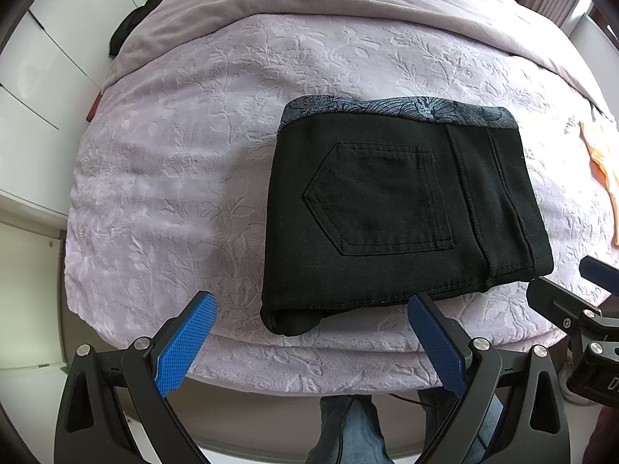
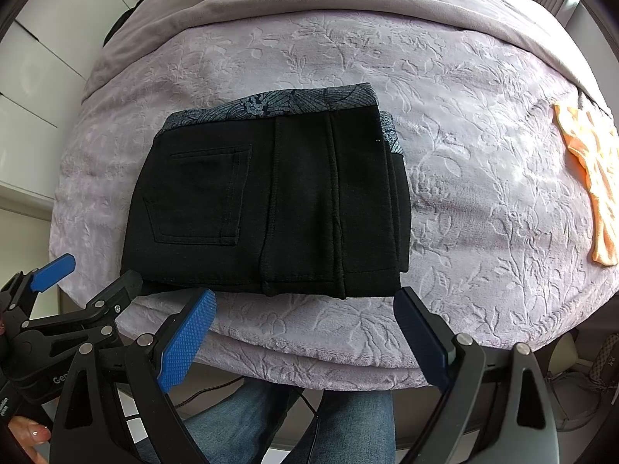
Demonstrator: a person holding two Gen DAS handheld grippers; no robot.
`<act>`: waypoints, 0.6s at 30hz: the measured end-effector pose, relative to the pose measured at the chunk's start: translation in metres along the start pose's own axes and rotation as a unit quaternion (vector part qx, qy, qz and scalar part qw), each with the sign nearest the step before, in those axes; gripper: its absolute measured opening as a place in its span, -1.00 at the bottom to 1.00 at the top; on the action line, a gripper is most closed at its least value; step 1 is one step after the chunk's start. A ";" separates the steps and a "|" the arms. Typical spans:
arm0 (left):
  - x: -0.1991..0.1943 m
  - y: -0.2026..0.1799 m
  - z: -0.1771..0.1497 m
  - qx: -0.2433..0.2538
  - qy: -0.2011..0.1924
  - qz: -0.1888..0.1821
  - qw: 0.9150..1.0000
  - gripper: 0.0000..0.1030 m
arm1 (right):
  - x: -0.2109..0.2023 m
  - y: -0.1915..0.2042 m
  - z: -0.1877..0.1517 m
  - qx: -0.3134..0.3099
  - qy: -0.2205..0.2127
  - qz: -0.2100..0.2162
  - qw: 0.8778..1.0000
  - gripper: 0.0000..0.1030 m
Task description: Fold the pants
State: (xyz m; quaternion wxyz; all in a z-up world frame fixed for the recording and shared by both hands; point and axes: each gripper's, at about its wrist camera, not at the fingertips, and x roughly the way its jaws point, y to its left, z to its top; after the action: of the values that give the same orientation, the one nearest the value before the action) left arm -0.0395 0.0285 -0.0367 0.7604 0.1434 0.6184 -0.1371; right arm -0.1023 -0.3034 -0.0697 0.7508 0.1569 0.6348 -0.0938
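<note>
The black pants lie folded into a compact bundle on the lilac bedspread, near the bed's front edge, patterned waistband away from the person. Both grippers hang just short of that near edge, holding nothing: the left gripper with fingers spread wide, the right gripper likewise. The bundle's long axis runs across both, and it looks finished, so neither arm seems to need another reach
</note>
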 end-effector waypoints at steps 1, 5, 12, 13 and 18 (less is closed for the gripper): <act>0.000 0.000 0.000 0.001 0.000 0.000 1.000 0.93 | 0.000 0.000 0.000 0.000 0.000 0.000 1.000 0.84; 0.001 -0.001 0.000 0.005 -0.002 0.000 1.000 0.93 | 0.000 0.001 0.001 -0.002 -0.001 -0.002 1.000 0.84; 0.001 0.000 0.001 0.007 -0.002 -0.001 1.000 0.93 | -0.001 0.002 0.000 -0.002 -0.001 -0.003 1.000 0.84; 0.001 0.000 0.001 0.007 -0.002 -0.002 1.000 0.93 | 0.000 0.002 0.000 -0.002 -0.001 -0.004 1.000 0.84; 0.002 0.000 0.001 0.007 -0.002 -0.001 1.000 0.93 | 0.000 0.003 0.001 -0.003 -0.001 -0.003 1.000 0.84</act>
State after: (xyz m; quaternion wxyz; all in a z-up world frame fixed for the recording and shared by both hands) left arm -0.0381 0.0277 -0.0380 0.7603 0.1476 0.6164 -0.1424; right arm -0.1002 -0.3015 -0.0690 0.7512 0.1526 0.6352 -0.0948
